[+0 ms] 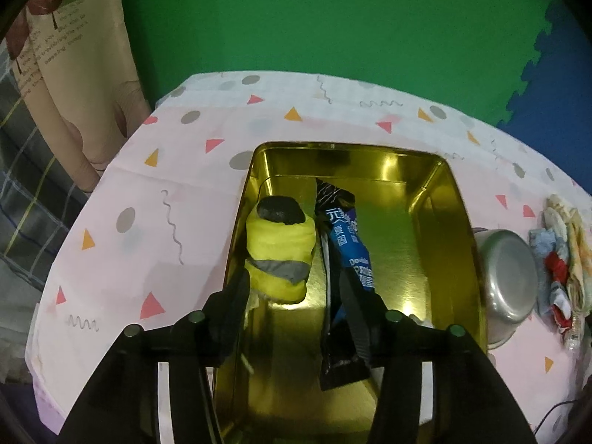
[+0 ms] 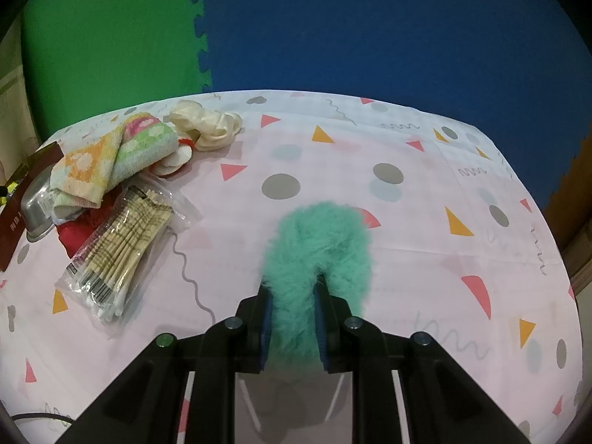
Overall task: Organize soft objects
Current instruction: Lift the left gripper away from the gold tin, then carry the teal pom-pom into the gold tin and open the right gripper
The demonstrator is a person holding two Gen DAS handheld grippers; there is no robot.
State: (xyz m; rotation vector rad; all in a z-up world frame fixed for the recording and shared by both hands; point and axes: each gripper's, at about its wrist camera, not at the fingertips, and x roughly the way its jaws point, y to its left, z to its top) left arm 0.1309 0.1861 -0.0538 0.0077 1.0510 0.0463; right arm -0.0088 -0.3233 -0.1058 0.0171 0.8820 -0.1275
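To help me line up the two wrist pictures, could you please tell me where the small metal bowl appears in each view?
Left wrist view: the metal bowl lies at the right, tipped on its side against the gold tin's outer wall.
Right wrist view: the metal bowl sits at the far left edge, partly under the folded towel.
Shared landmark: the pile of cloths beside the bowl, on the patterned tablecloth.

Table, pink patterned cloth: gold tin, steel bowl, towels, cotton-swab packet.
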